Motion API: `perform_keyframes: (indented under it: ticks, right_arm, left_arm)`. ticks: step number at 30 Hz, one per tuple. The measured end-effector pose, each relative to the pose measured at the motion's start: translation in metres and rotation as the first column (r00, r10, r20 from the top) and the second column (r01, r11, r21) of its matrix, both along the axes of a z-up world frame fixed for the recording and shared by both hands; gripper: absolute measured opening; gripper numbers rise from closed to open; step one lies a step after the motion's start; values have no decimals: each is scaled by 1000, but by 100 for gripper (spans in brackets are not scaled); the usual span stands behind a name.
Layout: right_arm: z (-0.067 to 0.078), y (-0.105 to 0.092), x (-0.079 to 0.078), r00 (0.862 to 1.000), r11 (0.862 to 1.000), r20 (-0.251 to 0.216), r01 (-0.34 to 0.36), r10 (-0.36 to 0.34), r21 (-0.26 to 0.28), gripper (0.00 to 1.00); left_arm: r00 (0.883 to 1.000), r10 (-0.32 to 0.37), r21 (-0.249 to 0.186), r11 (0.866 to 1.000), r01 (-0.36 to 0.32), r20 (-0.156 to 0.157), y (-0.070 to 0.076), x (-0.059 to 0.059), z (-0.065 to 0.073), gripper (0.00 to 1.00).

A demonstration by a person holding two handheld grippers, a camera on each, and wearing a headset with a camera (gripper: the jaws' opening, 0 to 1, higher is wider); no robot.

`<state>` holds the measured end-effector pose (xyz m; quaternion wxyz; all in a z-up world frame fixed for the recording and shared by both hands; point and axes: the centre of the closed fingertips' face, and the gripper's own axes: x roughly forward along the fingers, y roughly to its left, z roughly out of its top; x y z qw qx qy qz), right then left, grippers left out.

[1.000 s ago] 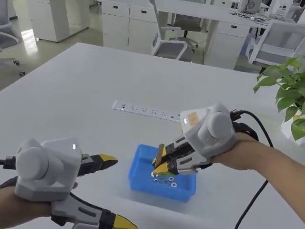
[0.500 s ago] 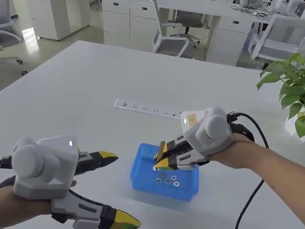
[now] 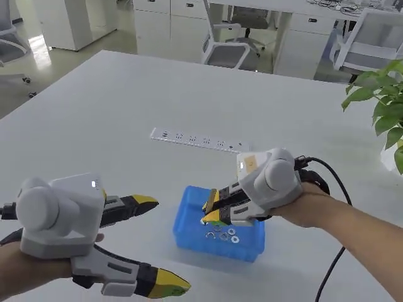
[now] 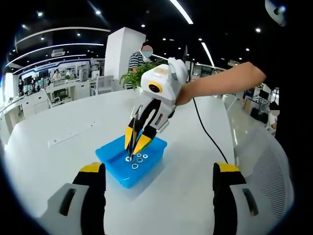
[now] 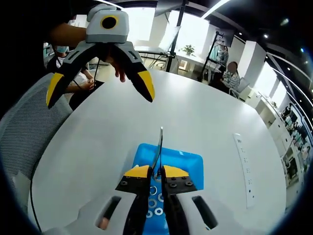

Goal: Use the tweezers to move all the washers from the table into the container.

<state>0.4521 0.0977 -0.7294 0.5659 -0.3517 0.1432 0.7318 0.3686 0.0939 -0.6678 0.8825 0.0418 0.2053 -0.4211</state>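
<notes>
Power strip point(image 3: 200, 141); plant point(image 3: 380, 99); office chair point(image 3: 228, 49)

Before you: one blue container point(image 3: 208, 246); about five washers point(image 3: 222, 234) in it, too small for you to count surely; one pair of tweezers point(image 5: 158, 147); one power strip point(image 3: 196, 139); one leafy plant point(image 3: 379, 100).

Container point(image 3: 208, 246) — a shallow, open blue tray. Several small silvery washers point(image 3: 221, 235) lie flat in a loose cluster on its floor. Slim metal tweezers point(image 5: 158, 149), clamped in the right gripper point(image 3: 212, 211), slant down into the container — tips close by the washers.
</notes>
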Motion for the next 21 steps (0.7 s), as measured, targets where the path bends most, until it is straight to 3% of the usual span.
perform_keyframes:
  ticks: [13,17,21]
  right_arm:
    - [-22,4,5,999,1000,-34,24,-24,-3,9]
    - [-27,4,6,999,1000,-40,26,-27,-6,9]
    - [-29,4,7,999,1000,-46,24,-25,-6,9]
  left_arm:
    - [1000,5,15,1000,-5,-7,6,8,-4,95]
    - [1000,0,19,1000,0,-17,6,14,-6,94]
    - [1000,-3,34,999,3,-4,6,23,-6,88]
